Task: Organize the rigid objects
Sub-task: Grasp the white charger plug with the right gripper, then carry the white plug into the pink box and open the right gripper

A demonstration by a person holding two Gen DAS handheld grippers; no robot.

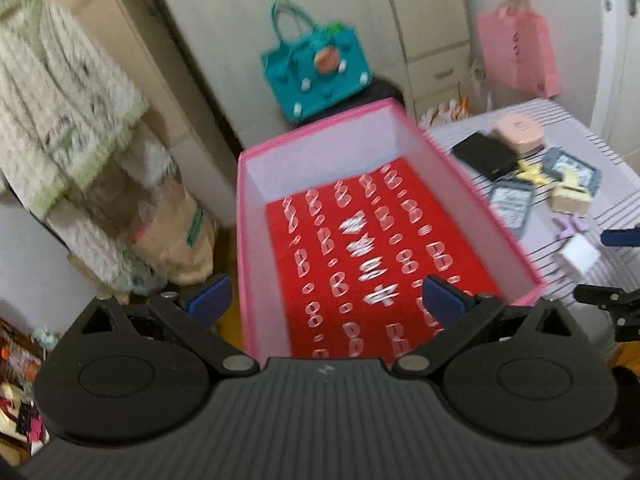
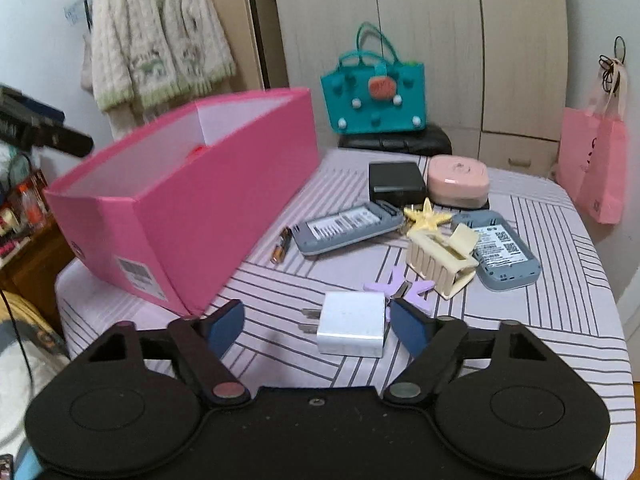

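Note:
A pink box (image 1: 316, 128) with a red, white-lettered lining (image 1: 360, 248) lies under my left gripper (image 1: 326, 300), which hangs open over it holding nothing. On the striped table (image 2: 540, 340), a white plug charger (image 2: 352, 326) lies between the fingers of my right gripper (image 2: 320, 326). The jaws are open; the right pad is close beside the charger and the left pad stands well apart. Behind it lie a purple clip (image 2: 404, 286), a cream hair claw (image 2: 440, 264), a yellow star clip (image 2: 426, 216), two grey-blue devices (image 2: 348, 226), a black block (image 2: 396, 184) and a pink case (image 2: 458, 180).
A small brown tube (image 2: 282, 246) lies next to the box's side wall. A teal bag (image 2: 374, 96) sits on a dark stool behind the table. A pink paper bag (image 2: 596, 164) hangs at the right, a cardigan (image 2: 152, 40) at the left, cupboards behind.

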